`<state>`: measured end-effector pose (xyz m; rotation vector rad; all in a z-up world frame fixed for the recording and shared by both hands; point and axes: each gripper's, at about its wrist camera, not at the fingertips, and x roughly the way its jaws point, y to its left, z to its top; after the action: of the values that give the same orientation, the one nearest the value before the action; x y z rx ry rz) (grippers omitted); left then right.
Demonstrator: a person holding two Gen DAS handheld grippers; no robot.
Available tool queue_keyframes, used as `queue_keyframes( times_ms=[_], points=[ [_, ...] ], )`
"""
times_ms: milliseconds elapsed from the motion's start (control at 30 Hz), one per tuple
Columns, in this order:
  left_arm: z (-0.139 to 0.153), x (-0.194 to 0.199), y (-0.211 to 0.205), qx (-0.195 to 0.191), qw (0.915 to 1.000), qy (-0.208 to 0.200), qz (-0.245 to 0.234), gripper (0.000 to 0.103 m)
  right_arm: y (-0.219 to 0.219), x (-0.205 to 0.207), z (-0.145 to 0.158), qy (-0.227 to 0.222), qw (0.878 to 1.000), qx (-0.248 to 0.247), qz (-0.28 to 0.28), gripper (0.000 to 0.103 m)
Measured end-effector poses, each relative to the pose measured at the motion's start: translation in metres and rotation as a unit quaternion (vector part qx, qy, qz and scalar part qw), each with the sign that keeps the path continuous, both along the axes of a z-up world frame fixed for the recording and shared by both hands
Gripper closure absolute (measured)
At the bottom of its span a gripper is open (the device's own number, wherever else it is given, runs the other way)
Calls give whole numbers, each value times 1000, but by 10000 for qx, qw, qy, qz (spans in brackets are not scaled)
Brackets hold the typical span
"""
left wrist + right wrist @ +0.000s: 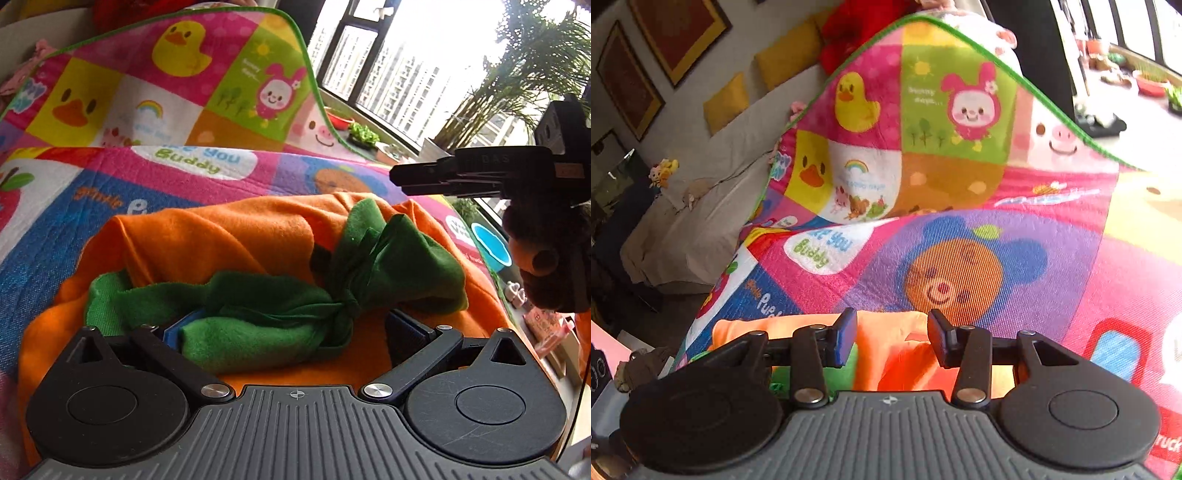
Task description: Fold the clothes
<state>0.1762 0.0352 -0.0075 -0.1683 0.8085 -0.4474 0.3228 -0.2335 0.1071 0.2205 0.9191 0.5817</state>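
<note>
Your left gripper (291,332) has its fingers (173,330) spread wide around a knotted green fleece strip (258,317) of the orange garment (221,236); whether the pads press it, you cannot tell. The garment lies bunched on the near part of a bright cartoon play mat (166,110), whose speech bubble reads "you Buddy" (first word cut off by a fold). Your right gripper (892,338) has its fingers (846,341) parted, the orange cloth showing between them without either pad touching it. In the left wrist view, that gripper's black body at the far right carries faint letters "DAS".
</note>
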Motion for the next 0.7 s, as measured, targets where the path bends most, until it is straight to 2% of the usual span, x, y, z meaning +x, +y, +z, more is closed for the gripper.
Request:
queue_keyframes(
  times_ms=[67,133,167,200,233,367,467,567,633,700],
  points=[
    [0,0,0,25,10000,-13,-16,0,15,7,-16,92,9999,-82,58,61],
    [-1,0,0,58,10000,-28,-32,0,31,9,-24,-5,9998,-148,161,68],
    [-1,-1,-1,75,10000,-35,-40,0,38,8,-24,-99,9995,-176,229,76],
    [0,0,0,89,9999,-28,-53,0,44,5,-21,-225,9991,-193,308,89],
    [3,-1,1,84,9999,-12,-72,0,47,1,-17,-356,9985,-186,379,93],
    [26,-6,20,-56,9998,-167,54,0,43,-35,21,-1184,9901,-93,743,101],
    [55,-9,40,-183,9974,-534,440,0,29,-71,47,-1570,9830,6,949,102],
    [80,-9,52,-301,9936,-838,694,0,16,-104,56,-1664,9795,-117,1128,102],
    [87,-5,53,-294,9930,-845,767,0,8,-117,55,-1658,9794,-305,1110,102],
    [82,2,53,-308,9935,-590,925,0,-2,-119,54,-1609,9817,-401,934,102]
  ],
)
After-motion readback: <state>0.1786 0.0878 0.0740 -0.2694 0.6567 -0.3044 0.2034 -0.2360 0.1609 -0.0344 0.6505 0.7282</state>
